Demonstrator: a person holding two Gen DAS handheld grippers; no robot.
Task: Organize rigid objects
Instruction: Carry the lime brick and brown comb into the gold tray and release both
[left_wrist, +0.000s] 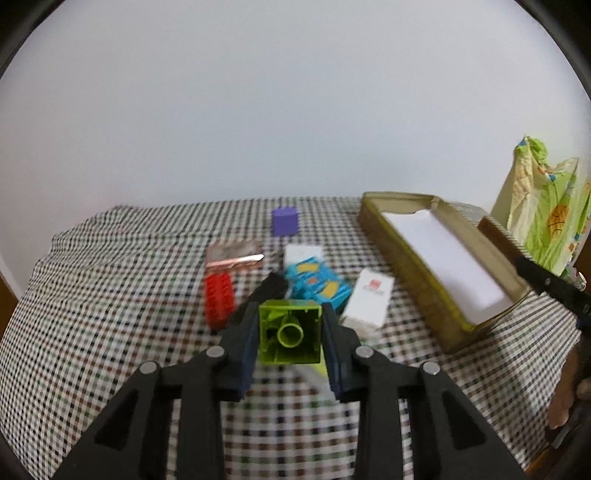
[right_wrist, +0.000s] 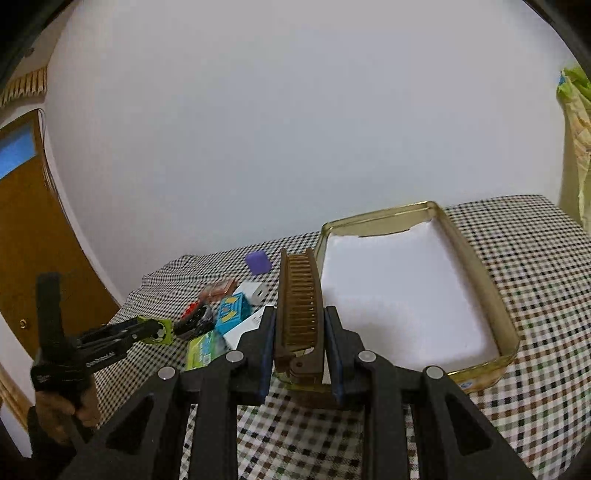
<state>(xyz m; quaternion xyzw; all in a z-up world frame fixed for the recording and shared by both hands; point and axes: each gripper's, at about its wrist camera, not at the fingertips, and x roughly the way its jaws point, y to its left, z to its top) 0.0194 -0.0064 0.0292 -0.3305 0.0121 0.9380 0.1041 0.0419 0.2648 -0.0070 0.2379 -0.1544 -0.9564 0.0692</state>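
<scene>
While your left gripper (left_wrist: 290, 328) clamps one lime-green building block (left_wrist: 289, 332) above the checked tablecloth (left_wrist: 110, 295), only the right wrist view shows your right gripper (right_wrist: 300, 328) gripping one brown folding comb (right_wrist: 298, 306) just beside the gold tin (right_wrist: 476, 258). Only the left view shows one red studded brick (left_wrist: 219, 301) clearly. Both show one purple block (left_wrist: 284, 220) and one blue carton (left_wrist: 319, 286).

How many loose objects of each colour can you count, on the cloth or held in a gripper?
Lime green: 1, block in the left gripper
Brown: 1, comb in the right gripper
Purple: 1, cube
Red: 1, brick
Blue: 1, box
White: 2, boxes
Total: 7
</scene>
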